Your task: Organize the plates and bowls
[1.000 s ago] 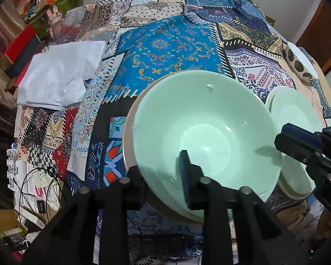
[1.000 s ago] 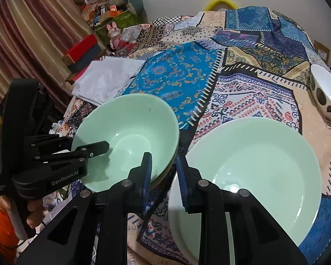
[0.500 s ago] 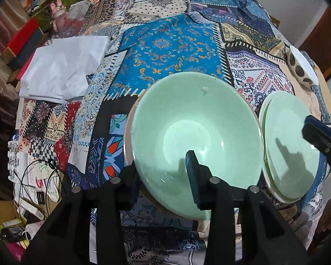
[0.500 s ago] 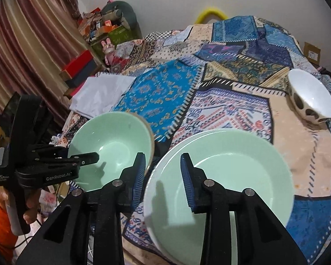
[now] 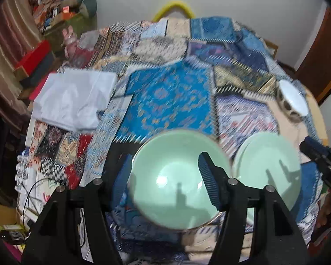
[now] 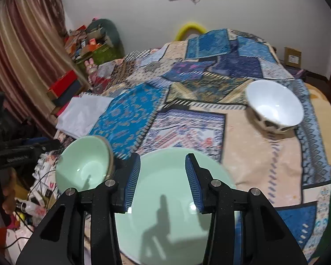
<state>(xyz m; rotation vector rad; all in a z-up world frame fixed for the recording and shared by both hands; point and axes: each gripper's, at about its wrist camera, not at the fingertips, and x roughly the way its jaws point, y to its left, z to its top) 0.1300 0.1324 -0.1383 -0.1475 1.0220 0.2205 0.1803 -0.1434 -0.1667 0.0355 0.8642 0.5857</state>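
Across the whole bed, patchwork bedspread point(image 6: 262, 165) in blues and creams. At 9 o'clock on it, folded white cloth point(image 5: 72, 97). At 6 o'clock in the right wrist view, pale green plate point(image 6: 165, 198) lying flat on the bedspread, just beside the green bowl point(image 5: 176, 185) at its 9 o'clock; cannot tell whether touching. At 2 o'clock from the plate, well apart, white bowl with dark spots point(image 6: 275, 108), tilted. Above the green bowl, left gripper point(image 5: 163, 178), spread wide and released, holding nothing, fingers either side of the bowl's rim line. Above the plate, right gripper point(image 6: 163, 181), likewise spread apart and empty, blue ribbed pads point(image 6: 133, 176) clear of the plate.
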